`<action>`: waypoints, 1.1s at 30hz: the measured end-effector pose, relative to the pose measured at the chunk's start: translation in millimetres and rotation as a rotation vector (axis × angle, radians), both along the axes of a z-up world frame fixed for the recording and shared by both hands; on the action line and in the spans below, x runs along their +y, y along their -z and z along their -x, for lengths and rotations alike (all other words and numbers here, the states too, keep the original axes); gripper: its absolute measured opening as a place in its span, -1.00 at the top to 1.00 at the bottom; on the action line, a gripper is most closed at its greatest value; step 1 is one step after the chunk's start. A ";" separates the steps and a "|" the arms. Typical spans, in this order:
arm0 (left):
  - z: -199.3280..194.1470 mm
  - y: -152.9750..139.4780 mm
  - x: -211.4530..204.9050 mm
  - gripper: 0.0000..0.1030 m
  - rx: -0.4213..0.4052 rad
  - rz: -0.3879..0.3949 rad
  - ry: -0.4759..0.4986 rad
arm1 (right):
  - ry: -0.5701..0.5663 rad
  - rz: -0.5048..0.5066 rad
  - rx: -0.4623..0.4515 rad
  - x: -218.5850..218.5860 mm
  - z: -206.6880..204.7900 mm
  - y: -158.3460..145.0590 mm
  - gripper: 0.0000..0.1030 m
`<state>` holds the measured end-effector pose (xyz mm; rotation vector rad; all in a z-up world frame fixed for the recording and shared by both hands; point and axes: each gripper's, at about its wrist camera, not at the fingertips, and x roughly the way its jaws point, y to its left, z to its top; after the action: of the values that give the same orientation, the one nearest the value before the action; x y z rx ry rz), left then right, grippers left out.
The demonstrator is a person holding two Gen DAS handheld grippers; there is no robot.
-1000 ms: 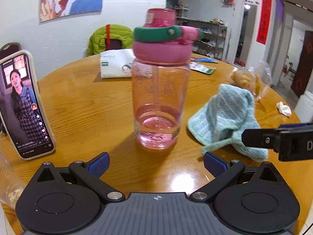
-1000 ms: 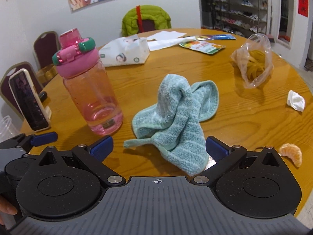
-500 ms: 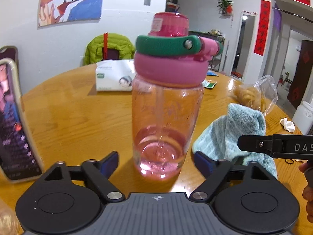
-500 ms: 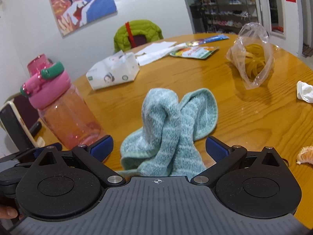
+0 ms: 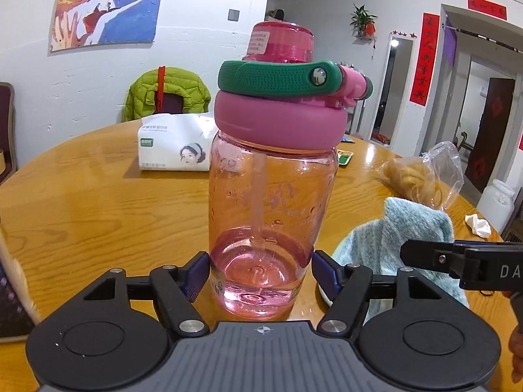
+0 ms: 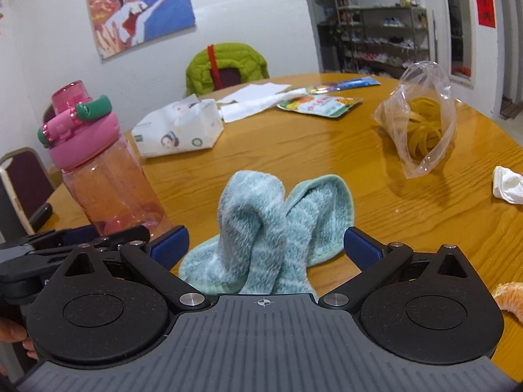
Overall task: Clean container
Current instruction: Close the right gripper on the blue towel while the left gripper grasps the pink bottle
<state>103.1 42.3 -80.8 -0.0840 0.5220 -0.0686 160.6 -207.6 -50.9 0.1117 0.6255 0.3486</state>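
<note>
A clear pink water bottle [image 5: 271, 196] with a pink lid and green handle stands upright on the round wooden table [image 5: 98, 212], with a little water in its bottom. My left gripper [image 5: 260, 272] has both blue pads against the bottle's base, one on each side. In the right wrist view the bottle [image 6: 108, 179] stands at the left. A crumpled light-blue towel [image 6: 271, 222] lies between the wide-apart fingers of my right gripper [image 6: 266, 248], which is open and not squeezing it. The towel [image 5: 408, 228] lies just right of the bottle.
A tissue pack [image 6: 179, 127] and papers lie behind. A plastic bag of yellow bands [image 6: 421, 124] stands at the right, with a crumpled tissue [image 6: 508, 186] and an orange segment [image 6: 510, 297] nearby. A phone [image 5: 13, 294] leans at the far left.
My left gripper moved forward around the bottle and narrowed until its pads met the base. My right gripper advanced over the towel, staying open.
</note>
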 end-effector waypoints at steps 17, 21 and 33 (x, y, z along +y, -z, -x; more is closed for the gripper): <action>-21.2 13.1 -1.1 -0.35 -0.012 -0.003 0.021 | 0.129 -0.209 -0.181 3.3 -38.7 7.9 -0.99; -7.8 8.4 9.0 -0.81 -0.065 0.087 -0.014 | 0.116 -0.154 -0.199 6.4 -37.6 9.6 -0.99; -10.6 -15.9 9.8 -0.91 -0.014 0.046 0.005 | 0.143 -0.072 -0.206 7.1 -28.8 3.3 -0.99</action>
<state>113.7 52.2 -64.9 -0.1274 0.5062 -0.0860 189.3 -200.5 -54.2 0.1863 0.3984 0.2411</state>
